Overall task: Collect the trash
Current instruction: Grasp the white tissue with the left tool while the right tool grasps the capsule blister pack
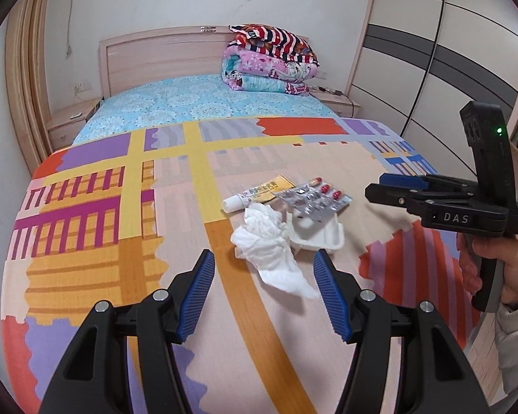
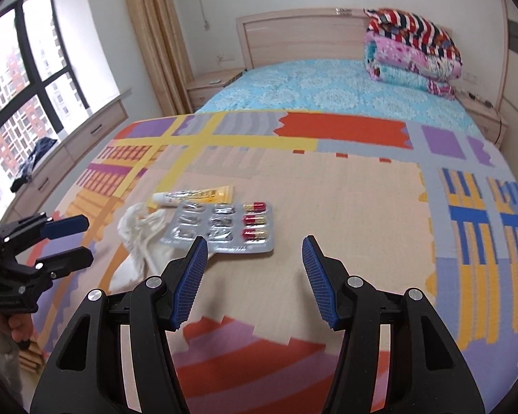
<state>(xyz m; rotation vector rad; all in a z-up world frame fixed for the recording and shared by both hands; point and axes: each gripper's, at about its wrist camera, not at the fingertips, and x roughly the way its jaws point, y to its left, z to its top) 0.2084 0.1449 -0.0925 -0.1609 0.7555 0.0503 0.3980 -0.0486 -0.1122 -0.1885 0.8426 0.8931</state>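
Note:
A small heap of trash lies on the patterned bedspread point(image 1: 176, 207). A crumpled white tissue point(image 1: 269, 248) lies nearest, just beyond my left gripper point(image 1: 264, 264), which is open and empty. Behind it are a white moulded tray point(image 1: 323, 236), a silver pill blister point(image 1: 314, 196) with three red capsules, and a yellow ointment tube point(image 1: 255, 191). In the right wrist view the blister point(image 2: 224, 226), tube point(image 2: 197, 195) and tissue point(image 2: 138, 238) lie just ahead-left of my right gripper point(image 2: 255, 248), open and empty. The right gripper also shows in the left view point(image 1: 380, 188).
The bed has a blue sheet point(image 1: 197, 100) and a stack of folded quilts point(image 1: 272, 58) by the wooden headboard. A wardrobe point(image 1: 431, 51) stands right, nightstands flank the bed, and a window with a ledge point(image 2: 51, 103) is on the left.

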